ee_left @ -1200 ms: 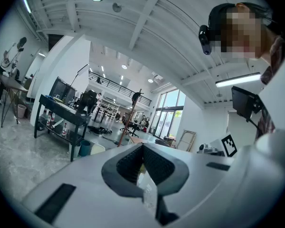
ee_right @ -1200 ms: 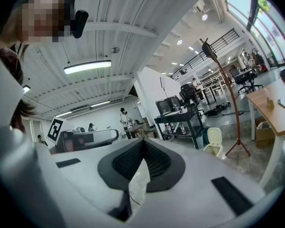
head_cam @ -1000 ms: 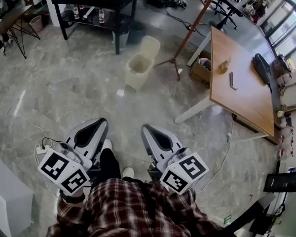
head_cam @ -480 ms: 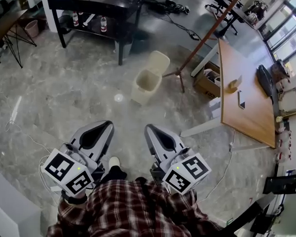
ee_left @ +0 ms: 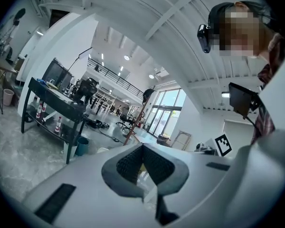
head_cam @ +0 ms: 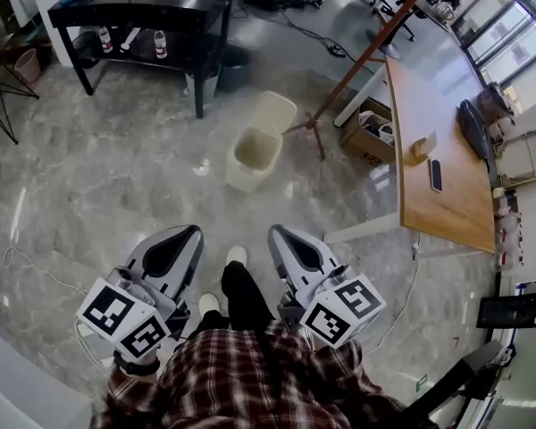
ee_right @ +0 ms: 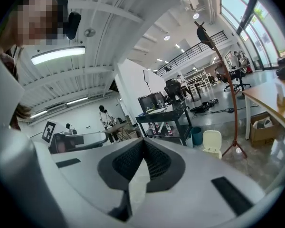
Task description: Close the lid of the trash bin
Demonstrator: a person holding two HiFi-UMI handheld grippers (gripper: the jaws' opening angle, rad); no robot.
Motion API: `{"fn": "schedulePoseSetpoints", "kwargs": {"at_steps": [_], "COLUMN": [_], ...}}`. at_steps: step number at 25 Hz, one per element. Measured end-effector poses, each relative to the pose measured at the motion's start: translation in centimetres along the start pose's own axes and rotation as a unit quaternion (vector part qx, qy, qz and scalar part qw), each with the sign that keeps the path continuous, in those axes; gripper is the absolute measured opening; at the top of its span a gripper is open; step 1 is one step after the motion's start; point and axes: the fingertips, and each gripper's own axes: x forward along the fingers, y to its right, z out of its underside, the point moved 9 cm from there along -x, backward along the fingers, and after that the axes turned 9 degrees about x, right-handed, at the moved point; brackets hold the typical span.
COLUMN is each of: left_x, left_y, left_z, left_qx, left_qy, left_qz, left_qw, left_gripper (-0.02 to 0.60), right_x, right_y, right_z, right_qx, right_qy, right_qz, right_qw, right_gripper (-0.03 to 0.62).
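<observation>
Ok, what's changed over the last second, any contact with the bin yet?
No contact. The person has stepped forward, one shoe now leading, so the trash bin sits lower in the head view and looks nearer. Nothing was taken hold of or let go. Unchanged: the lid is still up, and the left tool and right tool stay shut, empty, held low and well short of the bin.

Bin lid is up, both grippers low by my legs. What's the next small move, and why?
Probably a step forward toward the trash bin: its lid stands open, and it sits well ahead on the floor, clear of the left gripper and right gripper. Both have jaws together, holding nothing, and neither looks within reach of the lid.
</observation>
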Motion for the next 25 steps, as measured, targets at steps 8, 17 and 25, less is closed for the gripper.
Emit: {"fn": "schedulePoseSetpoints", "kwargs": {"at_steps": [8, 17, 25], "left_x": [9.6, 20.2, 25.9], "left_y": [-5.4, -8.2, -12.4], "left_z": [-3.0, -7.3, -8.1], "left_qx": [0.014, 0.021, 0.015], "left_qy": [0.005, 0.014, 0.003], "left_qz": [0.000, -0.006, 0.021], "left_qw": [0.9999, 0.9997, 0.9997], "left_gripper": [0.011, 0.011, 0.011], "right_x": [6.7, 10.4, 13.9], "right_y": [6.9, 14.8, 18.9], "right_z": [-6.2, -13.9, -15.3], "right_qx": [-0.003, 0.005, 0.024], "right_qy": [0.019, 0.031, 0.035], "right_qz": [-0.009, -0.005, 0.032], "right_qw": [1.000, 0.999, 0.999], "right_gripper": [0.012, 0.012, 0.012]}}
